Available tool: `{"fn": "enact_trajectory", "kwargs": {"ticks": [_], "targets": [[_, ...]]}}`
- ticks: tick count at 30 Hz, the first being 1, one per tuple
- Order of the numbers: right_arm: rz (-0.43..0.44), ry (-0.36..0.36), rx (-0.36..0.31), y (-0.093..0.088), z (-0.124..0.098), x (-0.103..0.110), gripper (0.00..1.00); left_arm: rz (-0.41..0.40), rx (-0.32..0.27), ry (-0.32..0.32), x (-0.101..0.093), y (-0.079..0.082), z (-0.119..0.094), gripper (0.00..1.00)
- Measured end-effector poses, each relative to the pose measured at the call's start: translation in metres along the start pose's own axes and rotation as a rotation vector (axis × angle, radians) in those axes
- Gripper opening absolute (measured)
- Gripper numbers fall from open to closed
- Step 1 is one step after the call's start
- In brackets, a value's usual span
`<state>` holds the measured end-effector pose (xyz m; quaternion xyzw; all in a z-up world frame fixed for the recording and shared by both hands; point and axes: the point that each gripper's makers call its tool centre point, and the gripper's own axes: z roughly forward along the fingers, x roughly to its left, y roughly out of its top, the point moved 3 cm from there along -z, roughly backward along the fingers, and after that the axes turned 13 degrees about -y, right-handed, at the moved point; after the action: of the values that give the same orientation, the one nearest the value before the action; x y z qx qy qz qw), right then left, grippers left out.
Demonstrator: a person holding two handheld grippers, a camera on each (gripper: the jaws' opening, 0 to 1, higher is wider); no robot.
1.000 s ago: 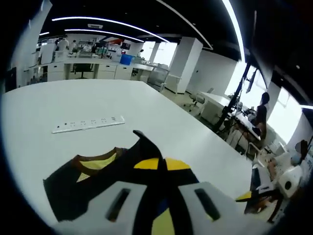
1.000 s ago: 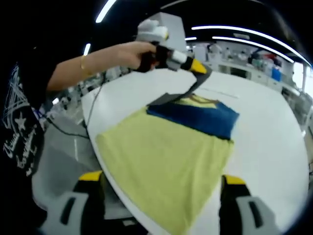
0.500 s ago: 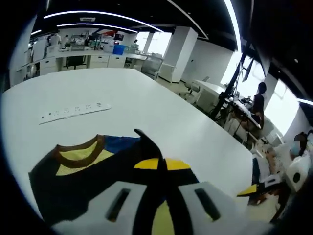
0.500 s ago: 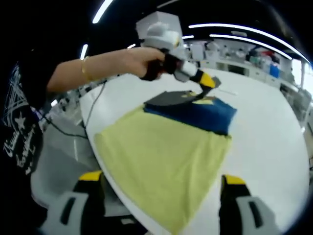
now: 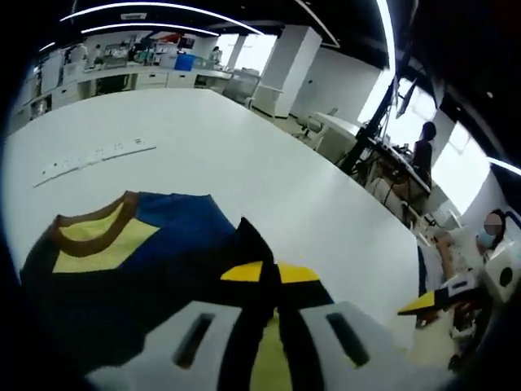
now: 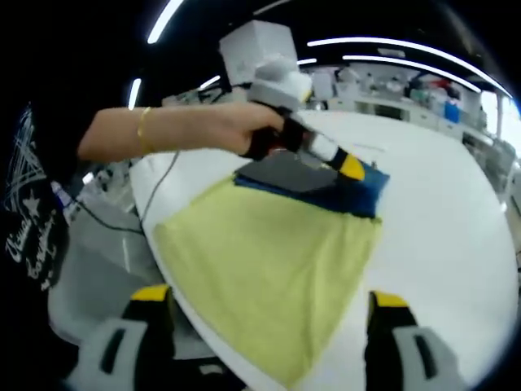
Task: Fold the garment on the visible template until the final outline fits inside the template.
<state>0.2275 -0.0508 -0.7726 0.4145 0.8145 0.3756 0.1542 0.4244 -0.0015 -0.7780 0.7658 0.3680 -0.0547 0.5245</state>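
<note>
A garment lies flat on the white table (image 6: 444, 204): a pale yellow body (image 6: 260, 261) and a blue upper part (image 6: 362, 194). In the left gripper view the blue part (image 5: 175, 236) shows a yellow neck with a brown collar (image 5: 89, 236). My left gripper (image 5: 270, 274) is shut on a dark flap of the garment (image 5: 249, 238), which stands up from between the jaws. In the right gripper view a hand holds the left gripper (image 6: 350, 168) low over the blue part, with the dark flap (image 6: 281, 171) trailing behind it. My right gripper (image 6: 269, 298) stands wide open over the garment's near hem, holding nothing.
A white power strip (image 5: 91, 154) lies on the table (image 5: 244, 138) beyond the collar. The table's edge curves close to the garment's left side (image 6: 151, 212), where a cable (image 6: 163, 175) hangs. A person's bare arm (image 6: 163, 130) reaches in. Desks and chairs stand behind.
The left gripper has carried the dark flap across and down over the blue part, toward the far side of the garment. The right gripper stays open in place.
</note>
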Motion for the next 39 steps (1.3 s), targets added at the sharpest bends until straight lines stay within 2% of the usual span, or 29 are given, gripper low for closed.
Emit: {"fn": "enact_trajectory", "kwargs": {"ticks": [5,8,12,15,21,26,33,39], "targets": [[0.002,0.000,-0.005,0.002,0.001,-0.001,0.99,0.033,0.012,-0.019,-0.008,-0.003,0.002,0.15],[0.005,0.007,-0.010,0.003,0.000,-0.001,0.99,0.055,0.015,-0.019,-0.007,-0.002,0.001,0.29],[-0.004,0.013,-0.009,0.004,0.001,-0.002,0.99,0.109,0.014,0.004,-0.005,0.000,-0.004,0.56],[-0.022,0.028,-0.005,0.005,0.001,-0.002,0.99,0.125,-0.003,0.005,-0.004,0.004,-0.011,0.70],[-0.071,0.050,0.009,0.007,0.003,-0.003,0.99,0.184,-0.021,0.018,-0.001,0.008,-0.031,0.89],[-0.101,0.088,0.007,0.010,0.002,-0.001,0.99,0.209,-0.034,0.026,0.000,0.005,-0.054,0.98],[-0.152,0.130,0.034,0.008,0.000,0.001,0.99,0.218,-0.044,0.032,0.000,-0.010,-0.094,0.99],[-0.213,0.156,0.061,0.004,0.000,0.004,0.99,0.241,-0.011,0.048,-0.001,-0.036,-0.131,0.99]]}}
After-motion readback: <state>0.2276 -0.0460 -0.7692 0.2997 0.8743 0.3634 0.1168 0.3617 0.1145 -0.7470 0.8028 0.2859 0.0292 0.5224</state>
